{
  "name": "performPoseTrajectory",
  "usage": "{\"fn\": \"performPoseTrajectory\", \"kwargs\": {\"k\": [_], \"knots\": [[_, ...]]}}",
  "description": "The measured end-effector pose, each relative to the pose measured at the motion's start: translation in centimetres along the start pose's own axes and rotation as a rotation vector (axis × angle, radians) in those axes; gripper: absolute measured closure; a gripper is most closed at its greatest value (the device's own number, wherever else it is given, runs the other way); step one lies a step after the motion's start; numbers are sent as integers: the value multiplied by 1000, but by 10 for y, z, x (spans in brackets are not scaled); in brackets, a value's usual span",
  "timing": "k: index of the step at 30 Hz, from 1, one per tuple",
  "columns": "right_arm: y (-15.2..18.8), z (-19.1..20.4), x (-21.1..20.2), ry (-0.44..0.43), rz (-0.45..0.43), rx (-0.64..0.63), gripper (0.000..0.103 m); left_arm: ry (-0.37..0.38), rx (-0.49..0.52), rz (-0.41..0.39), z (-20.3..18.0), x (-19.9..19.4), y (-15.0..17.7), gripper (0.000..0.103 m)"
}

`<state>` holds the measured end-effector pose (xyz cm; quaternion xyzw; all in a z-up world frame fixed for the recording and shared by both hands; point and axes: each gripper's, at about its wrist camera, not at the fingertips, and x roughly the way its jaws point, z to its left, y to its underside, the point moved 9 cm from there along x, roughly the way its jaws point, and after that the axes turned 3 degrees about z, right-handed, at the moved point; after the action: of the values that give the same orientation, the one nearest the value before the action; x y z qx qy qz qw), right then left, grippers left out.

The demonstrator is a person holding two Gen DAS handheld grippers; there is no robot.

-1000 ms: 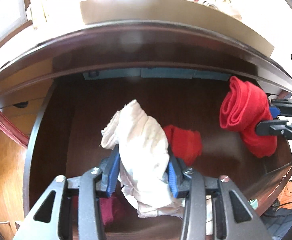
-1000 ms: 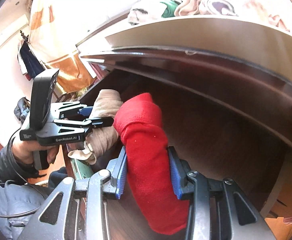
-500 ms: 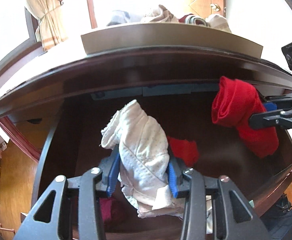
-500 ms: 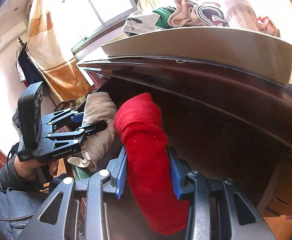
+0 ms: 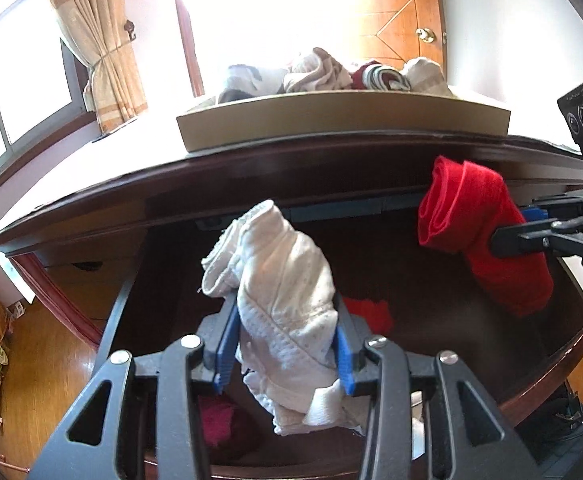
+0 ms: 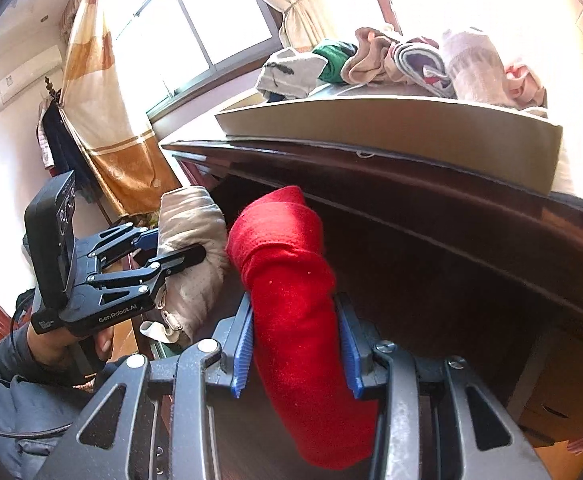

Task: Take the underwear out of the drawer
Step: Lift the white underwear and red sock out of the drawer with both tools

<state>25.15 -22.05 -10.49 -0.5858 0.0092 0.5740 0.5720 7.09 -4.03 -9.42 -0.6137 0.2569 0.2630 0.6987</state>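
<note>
My left gripper [image 5: 285,344] is shut on a rolled white dotted underwear [image 5: 287,292], held above the open dark wooden drawer [image 5: 563,356]. My right gripper [image 6: 295,344] is shut on a rolled red underwear [image 6: 295,304], also raised over the drawer. In the left wrist view the red roll [image 5: 479,232] and the right gripper [image 5: 531,232] hang at the right. In the right wrist view the white roll [image 6: 195,256] and the left gripper [image 6: 163,252] sit at the left. More red pieces [image 5: 367,312] and a dark red one [image 5: 221,420] lie in the drawer.
A beige tray [image 5: 343,120] on the cabinet top holds several rolled garments [image 6: 403,60]. The cabinet's dark top edge [image 5: 251,176] overhangs the drawer. A window and tied curtain [image 5: 95,40] are at the left, a wooden door [image 5: 391,20] behind. A person's hand and grey sleeve [image 6: 15,376] hold the left gripper.
The left gripper has risen and tilted up with the white underwear, so the tray's garments and the room behind come into view. The right gripper with the red roll has barely shifted.
</note>
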Motion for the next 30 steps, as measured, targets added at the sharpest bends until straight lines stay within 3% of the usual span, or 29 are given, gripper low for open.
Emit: {"fn": "performPoseTrajectory", "kwargs": {"k": [18,30], "knots": [[-3,2,-21,34,-111,-24,63,-41,-4,-135,-15,-34,5,64],[-6,9,-41,48,-213,-60,63,-66,-10,-238,0,-55,-2,64]]}}
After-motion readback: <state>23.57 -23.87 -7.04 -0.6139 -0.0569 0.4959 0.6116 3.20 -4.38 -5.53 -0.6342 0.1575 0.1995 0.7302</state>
